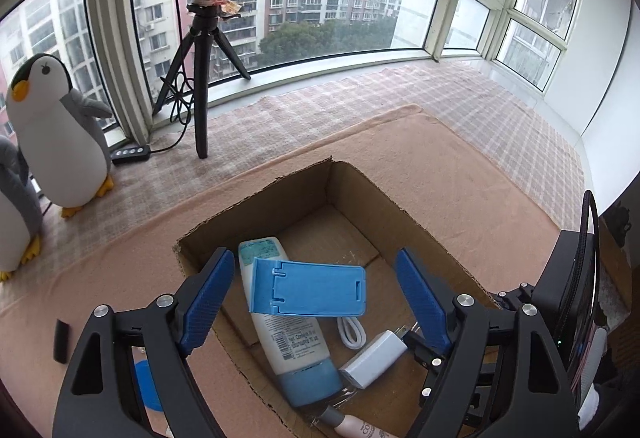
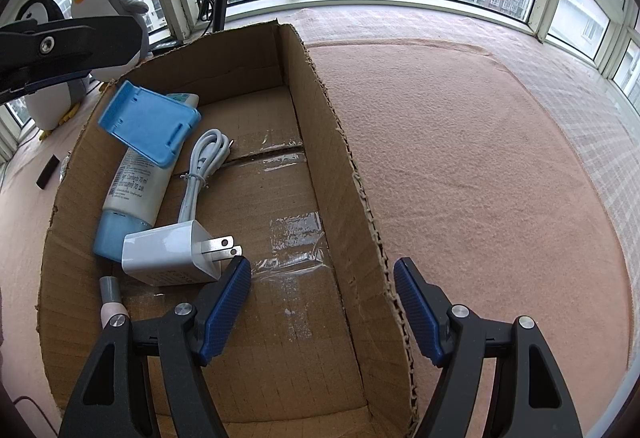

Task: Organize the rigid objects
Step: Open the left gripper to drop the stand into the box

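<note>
Blue plastic folding stand (image 1: pixel 308 288) rests tilted on white tube w/ blue cap (image 1: pixel 288 334) by brown cardboard box (image 2: pixel 344 141) left wall, prob. just dropped; left gripper (image 1: pixel 316 302) & right gripper (image 2: pixel 322 302) both wide, empty.

your left hand-held gripper (image 1: pixel 314 302) and right hand-held gripper (image 2: pixel 322 304) share black frames, silver screws, ribbed blue fingers (image 2: pixel 224 312).

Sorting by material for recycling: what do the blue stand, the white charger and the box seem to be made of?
Blue stand: looks like matte rigid plastic, with moulded slots and ribbed edge. White charger: glossy hard plastic shell, with two metal prongs. Box: brown corrugated cardboard, with fluting visible at its torn rim and clear shiny tape on the floor.
</note>
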The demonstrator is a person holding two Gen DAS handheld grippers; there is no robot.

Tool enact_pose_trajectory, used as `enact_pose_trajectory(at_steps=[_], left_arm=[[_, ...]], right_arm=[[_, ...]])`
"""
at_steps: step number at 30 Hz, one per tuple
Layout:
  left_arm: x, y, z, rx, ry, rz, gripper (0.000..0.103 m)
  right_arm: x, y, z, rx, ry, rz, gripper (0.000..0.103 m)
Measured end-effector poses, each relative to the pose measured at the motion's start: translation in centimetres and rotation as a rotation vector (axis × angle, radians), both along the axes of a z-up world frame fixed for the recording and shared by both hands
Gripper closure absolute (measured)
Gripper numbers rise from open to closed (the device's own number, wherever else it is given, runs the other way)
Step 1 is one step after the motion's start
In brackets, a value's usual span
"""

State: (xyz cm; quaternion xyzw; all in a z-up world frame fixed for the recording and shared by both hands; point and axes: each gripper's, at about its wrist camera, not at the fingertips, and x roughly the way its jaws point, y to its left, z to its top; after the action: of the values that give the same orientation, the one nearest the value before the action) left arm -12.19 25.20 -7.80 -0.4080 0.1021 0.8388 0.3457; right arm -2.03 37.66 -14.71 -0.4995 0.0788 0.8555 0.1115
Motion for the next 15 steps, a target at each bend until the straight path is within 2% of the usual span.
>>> enact_pose_trajectory(at_steps=[3, 11, 15], left_arm=[[-0.2, -0.1, -0.1, 0.004, -0.022, 0.005, 0.02], [0.2, -0.4, 0.5, 0.007, -0.01, 0.005, 0.02], [0.3, -1.9, 1.0, 0.017, -0.013, 0.02, 0.02]], right_arm=[[-0.2, -0.1, 0.0, -0.001, 0.001, 0.0, 0.033], [-0.3, -0.3, 0.0, 0.001, -0.001, 0.001, 0.033], [-0.3, -0.3, 0.0, 0.001, -0.001, 0.001, 0.033]])
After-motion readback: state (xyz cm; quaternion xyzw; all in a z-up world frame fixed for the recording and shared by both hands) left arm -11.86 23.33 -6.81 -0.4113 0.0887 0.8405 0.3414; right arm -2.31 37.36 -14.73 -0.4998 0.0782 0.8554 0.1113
